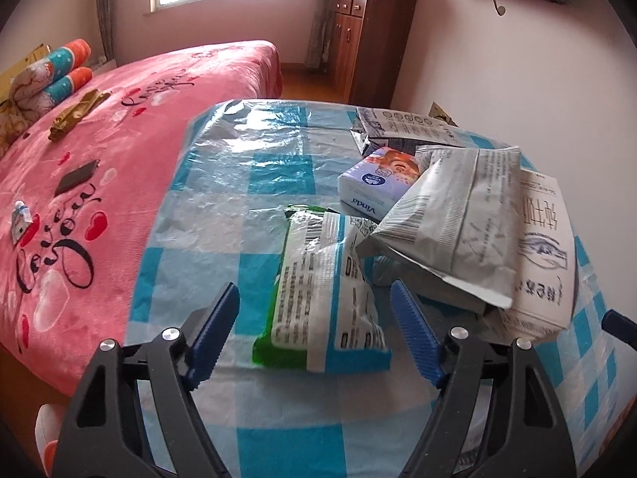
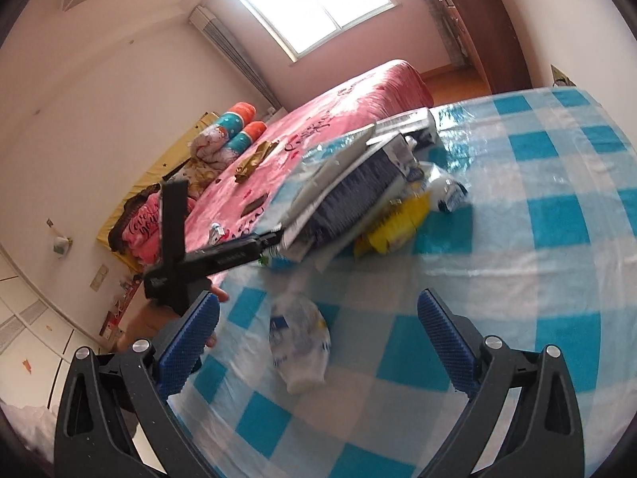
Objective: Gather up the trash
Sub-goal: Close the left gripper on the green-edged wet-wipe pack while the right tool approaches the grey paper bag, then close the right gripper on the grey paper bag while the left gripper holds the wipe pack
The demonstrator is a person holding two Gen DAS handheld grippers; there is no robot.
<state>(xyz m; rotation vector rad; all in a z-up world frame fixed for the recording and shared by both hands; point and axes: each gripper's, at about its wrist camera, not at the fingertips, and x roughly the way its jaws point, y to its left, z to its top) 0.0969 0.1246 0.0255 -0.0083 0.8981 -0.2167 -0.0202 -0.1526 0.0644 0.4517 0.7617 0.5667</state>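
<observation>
My left gripper (image 1: 316,298) is open, its jaws on either side of a green and white wet-wipe pack (image 1: 322,290) lying flat on the blue checked tablecloth (image 1: 247,183). Beside it lie a grey foil bag (image 1: 454,235), a white paper bag (image 1: 545,255), a Vinda tissue pack (image 1: 378,183) and a dark carton (image 1: 402,129). My right gripper (image 2: 318,306) is open and empty above a crumpled white and blue wrapper (image 2: 300,342). The trash pile (image 2: 358,187) with a yellow packet (image 2: 402,223) lies beyond it. The left gripper's black body (image 2: 207,255) shows at the pile's left.
A pink bed (image 1: 99,167) runs along the table's left side, with a dark phone (image 1: 77,177), a small tube (image 1: 20,221) and rolled quilts (image 1: 51,75) on it. A wooden cabinet (image 1: 370,44) stands at the far wall. The checked cloth (image 2: 537,239) stretches to the right.
</observation>
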